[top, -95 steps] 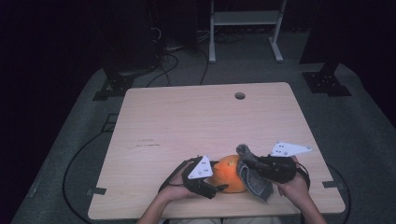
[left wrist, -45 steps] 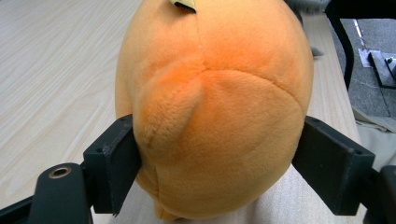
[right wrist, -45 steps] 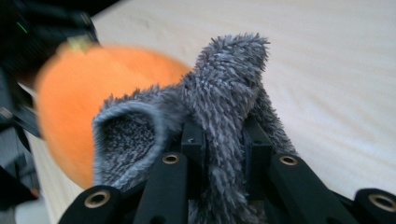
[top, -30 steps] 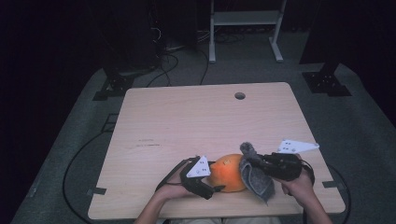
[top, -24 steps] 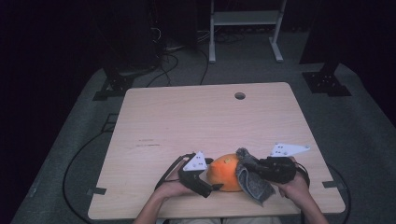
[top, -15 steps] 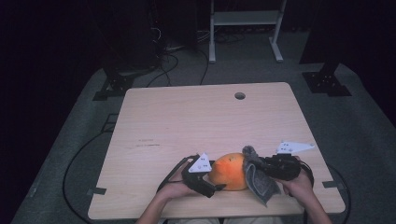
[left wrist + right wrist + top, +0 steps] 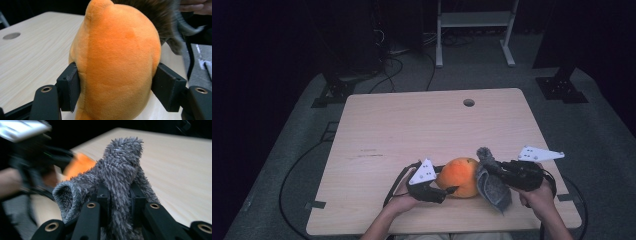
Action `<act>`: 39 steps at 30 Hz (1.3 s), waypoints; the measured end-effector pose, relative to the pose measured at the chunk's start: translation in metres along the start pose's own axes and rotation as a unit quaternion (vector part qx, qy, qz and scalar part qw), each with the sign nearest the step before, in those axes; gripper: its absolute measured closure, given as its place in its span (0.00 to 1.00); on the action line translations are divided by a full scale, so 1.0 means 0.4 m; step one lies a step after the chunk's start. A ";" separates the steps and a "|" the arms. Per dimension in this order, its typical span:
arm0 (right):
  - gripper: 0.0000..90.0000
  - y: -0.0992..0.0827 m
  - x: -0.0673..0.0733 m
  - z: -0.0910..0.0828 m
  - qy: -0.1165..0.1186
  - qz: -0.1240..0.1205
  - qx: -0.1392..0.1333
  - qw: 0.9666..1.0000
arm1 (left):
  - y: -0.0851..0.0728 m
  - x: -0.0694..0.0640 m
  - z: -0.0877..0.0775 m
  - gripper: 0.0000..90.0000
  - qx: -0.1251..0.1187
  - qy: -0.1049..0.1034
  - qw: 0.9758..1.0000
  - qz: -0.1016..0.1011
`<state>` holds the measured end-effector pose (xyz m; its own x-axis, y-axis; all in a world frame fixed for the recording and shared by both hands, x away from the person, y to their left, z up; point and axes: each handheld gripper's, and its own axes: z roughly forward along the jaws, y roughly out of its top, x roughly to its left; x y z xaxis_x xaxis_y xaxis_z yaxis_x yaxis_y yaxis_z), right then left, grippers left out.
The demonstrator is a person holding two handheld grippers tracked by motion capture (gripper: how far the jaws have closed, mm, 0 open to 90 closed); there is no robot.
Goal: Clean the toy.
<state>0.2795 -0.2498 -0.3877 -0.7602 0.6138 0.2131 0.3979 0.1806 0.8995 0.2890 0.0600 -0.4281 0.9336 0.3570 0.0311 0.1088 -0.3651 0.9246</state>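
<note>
1. Two grippers busy: my left gripper has just been closing, its pads now pressing the orange plush at the tabletop 6 o'clock edge.
2. My right gripper is clamped on the grey fuzzy sock.
3. Plush is soft and light; grip the flanks.
4. Left gripper view shows pad contact; high view shows the layout.

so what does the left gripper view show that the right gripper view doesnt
Left gripper view: the left gripper has just been closing, and its two black pads now press both sides of the orange plush toy.

Right gripper view: the right gripper shut on the grey fuzzy sock, its open cuff turned to the camera.

Both: the toy, the sock's grey fuzz, and the wooden table.
</note>
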 end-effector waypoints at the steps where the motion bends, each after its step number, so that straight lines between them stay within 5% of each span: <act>1: 0.82 0.015 0.022 0.000 0.016 -0.007 -0.011 1.000 | 0.005 -0.004 -0.002 0.34 0.001 0.000 1.000 0.006; 6: 0.82 0.035 0.072 0.026 0.020 -0.034 -0.008 0.999 | 0.022 -0.020 -0.015 0.34 0.005 0.006 0.999 0.031; 10: 0.82 -0.016 0.030 0.063 0.007 -0.010 0.039 0.999 | -0.003 -0.010 0.000 0.28 0.031 0.000 0.999 0.028; 13: 0.82 -0.055 -0.005 0.079 0.031 0.034 0.039 0.998 | -0.011 0.011 -0.006 0.15 0.007 -0.017 1.000 -0.008; 15: 0.82 -0.051 -0.011 0.070 0.012 0.029 0.037 0.999 | -0.014 0.029 -0.016 0.10 -0.001 -0.012 0.999 -0.043; 20: 0.82 -0.058 -0.016 0.066 0.015 0.029 0.036 0.999 | -0.038 0.041 0.002 0.08 0.028 -0.029 0.997 -0.060; 23: 0.82 -0.063 -0.014 0.066 0.006 0.015 0.035 0.999 | -0.041 0.039 0.008 0.19 0.019 -0.045 0.997 -0.059; 25: 0.81 -0.066 -0.025 0.063 0.005 0.020 0.033 0.999 | -0.041 0.036 0.002 0.29 0.008 -0.032 0.998 -0.053; 30: 0.82 -0.085 -0.067 0.058 -0.041 0.036 0.065 0.996 | -0.037 0.033 -0.001 0.37 -0.003 -0.027 0.998 -0.057; 35: 0.82 -0.033 -0.034 0.010 -0.042 0.014 0.011 0.999 | -0.007 0.020 -0.007 0.39 -0.026 -0.019 0.998 -0.051; 39: 0.82 0.002 0.027 0.014 -0.006 -0.016 -0.014 1.000 | 0.017 0.001 -0.018 0.39 -0.036 -0.027 0.999 -0.031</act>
<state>0.2744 -0.2388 -0.3867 -0.7661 0.6175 0.1785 0.3584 0.1799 0.9161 0.2877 0.0638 -0.4190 0.9428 0.3302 -0.0463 0.1448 -0.2804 0.9489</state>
